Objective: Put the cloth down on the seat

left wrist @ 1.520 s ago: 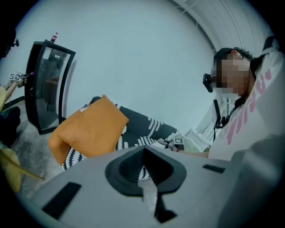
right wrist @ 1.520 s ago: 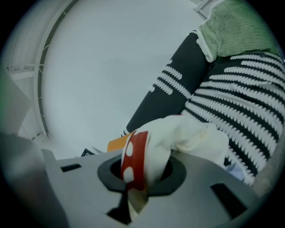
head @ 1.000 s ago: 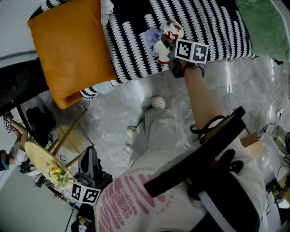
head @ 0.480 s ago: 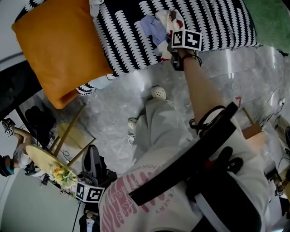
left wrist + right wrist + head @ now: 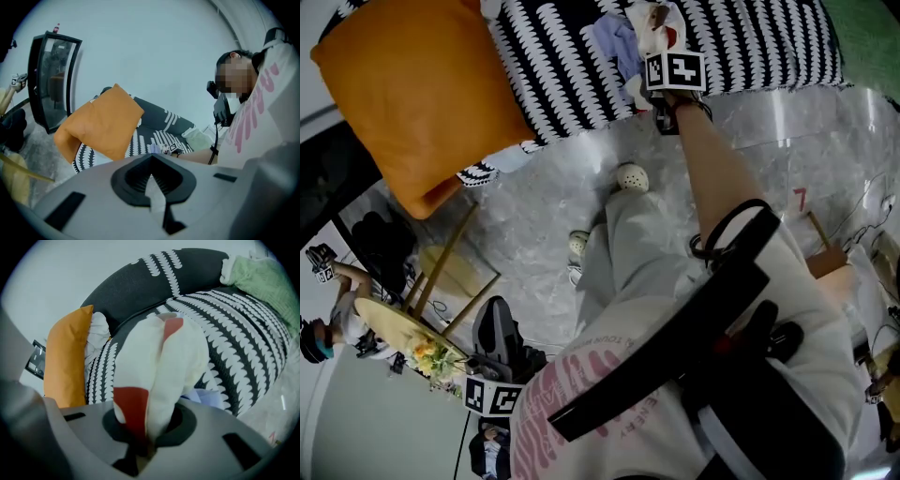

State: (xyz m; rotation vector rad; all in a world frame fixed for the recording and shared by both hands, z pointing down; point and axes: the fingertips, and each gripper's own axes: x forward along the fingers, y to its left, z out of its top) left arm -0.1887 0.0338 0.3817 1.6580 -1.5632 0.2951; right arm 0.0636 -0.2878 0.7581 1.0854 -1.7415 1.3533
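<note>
White-and-red cloth (image 5: 159, 366) was pinched at its lower end in my right gripper (image 5: 140, 440), jaws clamped on the bunched fabric. Its long axis ran straight out from the jaws toward the sofa back, folded lengthwise with one red patch down by the jaws and another at the far tip. It sat over the front part of the black-and-white patterned seat (image 5: 562, 56), right beside a pale lilac cloth (image 5: 614, 42); I couldn't tell whether it touched the seat.

An orange cushion (image 5: 403, 94) leaned at one end of the sofa and a green blanket (image 5: 262, 282) lay at the other. Floor (image 5: 534, 216) was silvery and marbled.

Only the head view showed the round wooden table (image 5: 394, 333) with flowers next to my left gripper (image 5: 492, 375), which hung low with jaws together on nothing. Only the left gripper view caught the glass-door cabinet (image 5: 51, 79).
</note>
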